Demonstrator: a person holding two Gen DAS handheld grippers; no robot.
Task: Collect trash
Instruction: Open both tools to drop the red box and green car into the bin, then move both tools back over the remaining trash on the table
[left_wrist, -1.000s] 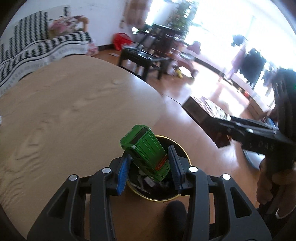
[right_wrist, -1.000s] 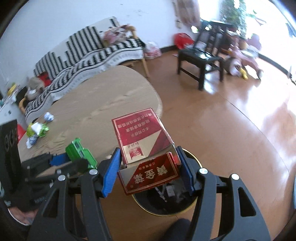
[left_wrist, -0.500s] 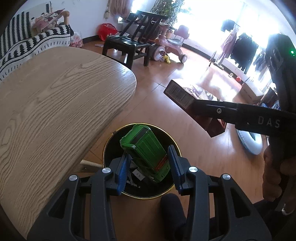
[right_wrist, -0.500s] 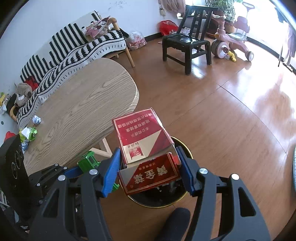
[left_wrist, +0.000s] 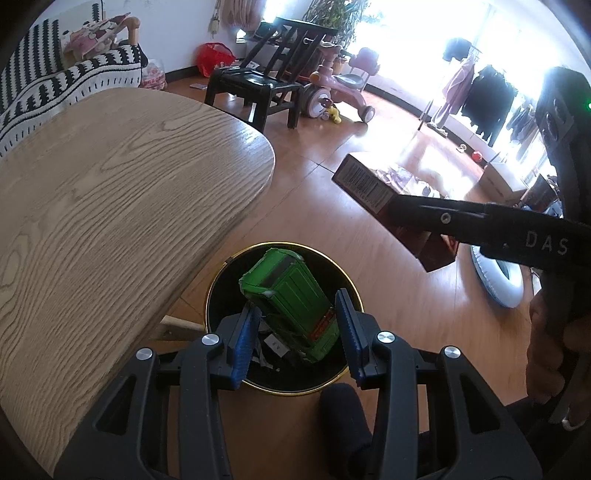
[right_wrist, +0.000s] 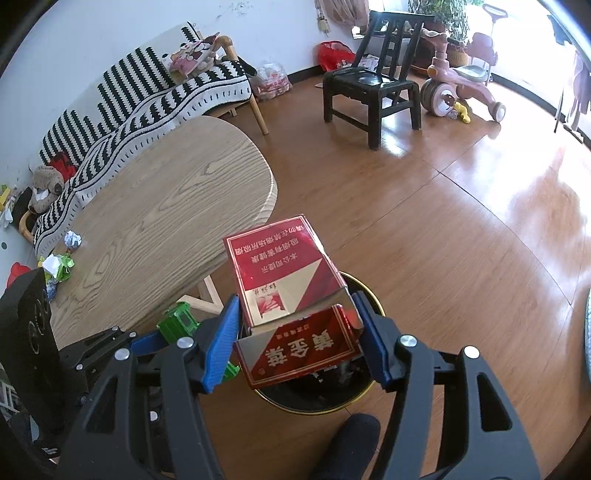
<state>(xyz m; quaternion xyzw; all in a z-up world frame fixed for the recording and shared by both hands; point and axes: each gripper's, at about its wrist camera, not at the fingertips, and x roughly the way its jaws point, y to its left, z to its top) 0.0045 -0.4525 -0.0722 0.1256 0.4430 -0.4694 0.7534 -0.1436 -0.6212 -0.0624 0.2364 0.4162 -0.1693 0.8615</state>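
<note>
A green toy car (left_wrist: 288, 295) sits nose-up between the blue pads of my left gripper (left_wrist: 297, 301), straight above a black bin with a gold rim (left_wrist: 221, 280). The left jaws are opening, but both pads still touch the car. My right gripper (right_wrist: 295, 299) holds a red cigarette carton (right_wrist: 280, 266) with its flap hanging open, over the same bin (right_wrist: 306, 410). Its jaws are opening too, with the carton still pinched between the pads. In the right wrist view the car (right_wrist: 179, 317) shows at lower left. In the left wrist view the carton (left_wrist: 365, 184) shows at right.
The bin stands on the wooden floor by the rounded end of a wooden table (left_wrist: 110, 184). Crumpled wrappers (right_wrist: 59, 264) lie at the table's far end. A black chair (right_wrist: 369, 92), a pink tricycle (right_wrist: 458, 81) and a striped sofa (right_wrist: 147, 85) stand beyond. A dark sock (left_wrist: 343, 413) is beside the bin.
The left gripper has swung off the table edge and now hangs over the whole bin mouth. The right gripper has barely shifted. The car and the carton remain between their pads.
</note>
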